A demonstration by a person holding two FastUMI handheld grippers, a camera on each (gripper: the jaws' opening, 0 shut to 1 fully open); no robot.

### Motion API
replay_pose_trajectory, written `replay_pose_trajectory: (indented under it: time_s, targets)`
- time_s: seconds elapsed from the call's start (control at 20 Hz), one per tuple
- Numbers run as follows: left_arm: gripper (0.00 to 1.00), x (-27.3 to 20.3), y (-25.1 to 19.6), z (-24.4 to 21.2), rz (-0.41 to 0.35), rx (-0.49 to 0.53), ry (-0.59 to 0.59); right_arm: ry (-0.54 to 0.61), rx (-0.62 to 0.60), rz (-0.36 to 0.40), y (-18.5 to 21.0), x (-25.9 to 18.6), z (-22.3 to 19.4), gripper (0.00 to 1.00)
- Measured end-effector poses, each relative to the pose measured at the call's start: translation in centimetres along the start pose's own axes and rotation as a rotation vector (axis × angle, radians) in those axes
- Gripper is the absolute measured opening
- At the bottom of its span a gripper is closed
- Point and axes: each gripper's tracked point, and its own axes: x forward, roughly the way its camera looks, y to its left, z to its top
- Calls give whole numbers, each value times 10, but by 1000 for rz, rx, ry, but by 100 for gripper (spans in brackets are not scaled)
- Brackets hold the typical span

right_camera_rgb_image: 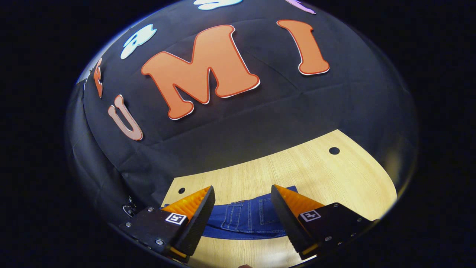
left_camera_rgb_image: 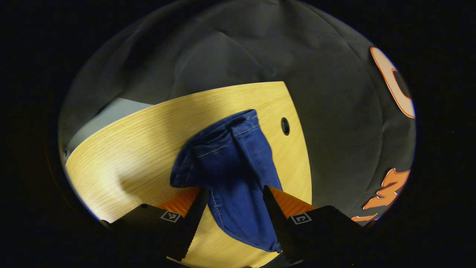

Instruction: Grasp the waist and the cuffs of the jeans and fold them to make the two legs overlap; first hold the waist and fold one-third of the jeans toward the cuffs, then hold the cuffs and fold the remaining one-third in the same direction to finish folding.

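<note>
Blond wood-grain tabletop (right_camera_rgb_image: 334, 175) with round holes, black cloth wall behind. Crumpled blue denim jeans (left_camera_rgb_image: 232, 175) lie between left gripper (left_camera_rgb_image: 234, 212) fingers, spread apart; right gripper (right_camera_rgb_image: 241, 214) likewise spread above waistband.

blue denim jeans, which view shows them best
The left gripper view: the blue denim jeans lie bunched on the light wooden table between the spread fingers of the left gripper, hems and stitching plain. The right gripper view catches a low strip of them, with pocket stitching, between the open right gripper fingers.
</note>
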Motion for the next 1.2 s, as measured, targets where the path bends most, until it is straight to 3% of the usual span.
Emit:
replay_pose_trajectory:
  time_s: [0.1,0.3,0.45,0.75,1.0,1.2]
  targets:
    - [86,3,4,0,-5,-9,-9,3,-7,-8,-5,0,1,95]
    - [13,17,12,7,-29,-137,-65,18,-2,-31,-18,-2,-3,95]
    - [4,8,15,1,6,-22,-99,18,20,-48,-35,-7,-5,95]
    - [4,-29,-39,0,-77,171,-203,9,27,-65,-53,-15,-1,95]
    - [4,-79,-123,-31,-185,361,-254,-37,37,-61,-63,-21,18,95]
    - [4,-109,-209,-95,-278,564,-237,-47,23,-54,-72,-24,22,95]
